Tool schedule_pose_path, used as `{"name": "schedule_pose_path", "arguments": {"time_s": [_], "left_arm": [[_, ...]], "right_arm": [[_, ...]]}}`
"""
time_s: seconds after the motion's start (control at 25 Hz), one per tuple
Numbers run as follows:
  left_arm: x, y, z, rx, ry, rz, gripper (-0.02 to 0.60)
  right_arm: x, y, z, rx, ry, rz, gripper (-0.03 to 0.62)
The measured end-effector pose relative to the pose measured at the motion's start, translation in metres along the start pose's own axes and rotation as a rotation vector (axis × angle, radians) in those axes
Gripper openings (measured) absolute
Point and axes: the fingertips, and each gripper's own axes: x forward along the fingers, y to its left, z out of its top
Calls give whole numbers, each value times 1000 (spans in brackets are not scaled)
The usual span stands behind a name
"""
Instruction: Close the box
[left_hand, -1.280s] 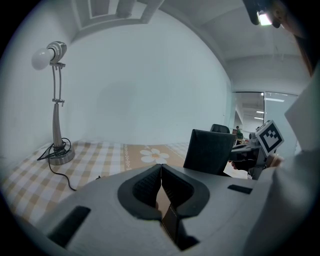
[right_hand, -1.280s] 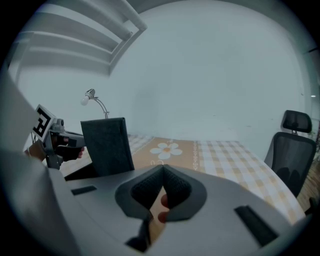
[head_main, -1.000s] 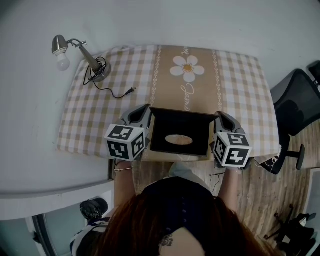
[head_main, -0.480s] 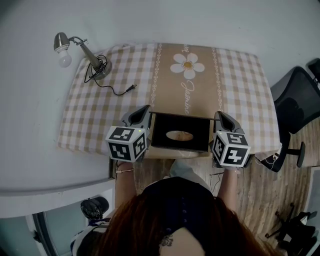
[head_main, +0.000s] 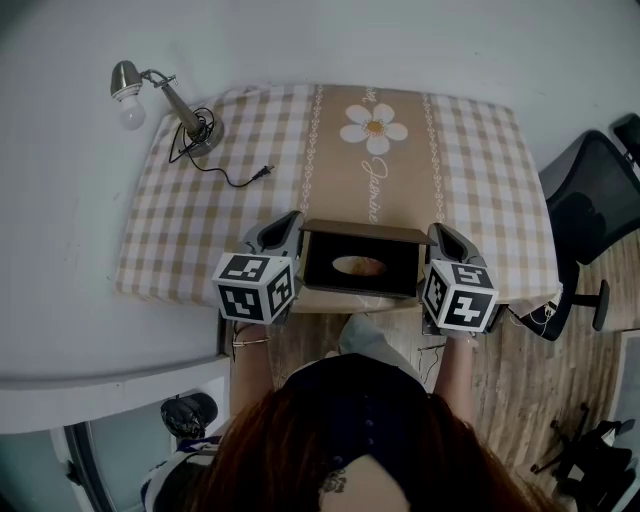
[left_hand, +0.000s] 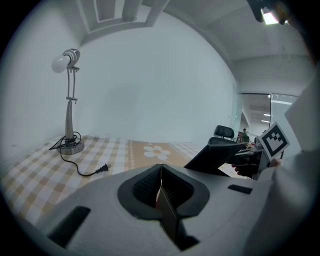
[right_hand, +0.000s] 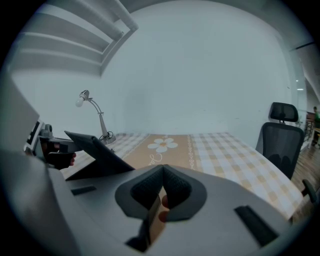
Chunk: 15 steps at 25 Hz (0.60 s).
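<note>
Your left claw (head_main: 288, 226) is clamped on the left edge of the lid (head_main: 385, 278), and your right claw (head_main: 443, 236) is clamped on its right edge. Each gripper view shows a thin card edge pinched between the jaws. The box (head_main: 345, 301) sits at the near edge of the tabletop (head_main: 200, 230), directly between the two claws. Its dark lid stands tilted, not yet flat on the box. Judging by the thin board, the lid is light and stiff enough to swing. It would likely buckle or crease if you squeeze inward or let one side run ahead. The side edges where you hold it look like the right place, so lower both sides evenly.
</note>
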Motion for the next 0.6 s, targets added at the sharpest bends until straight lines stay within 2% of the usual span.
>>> {"name": "schedule_pose_path", "arguments": {"time_s": [0.6], "left_arm": [[-8,-4,-13,-31,11,20,28]], "right_arm": [[-8,1,-13,25,18,-31,17]]}}
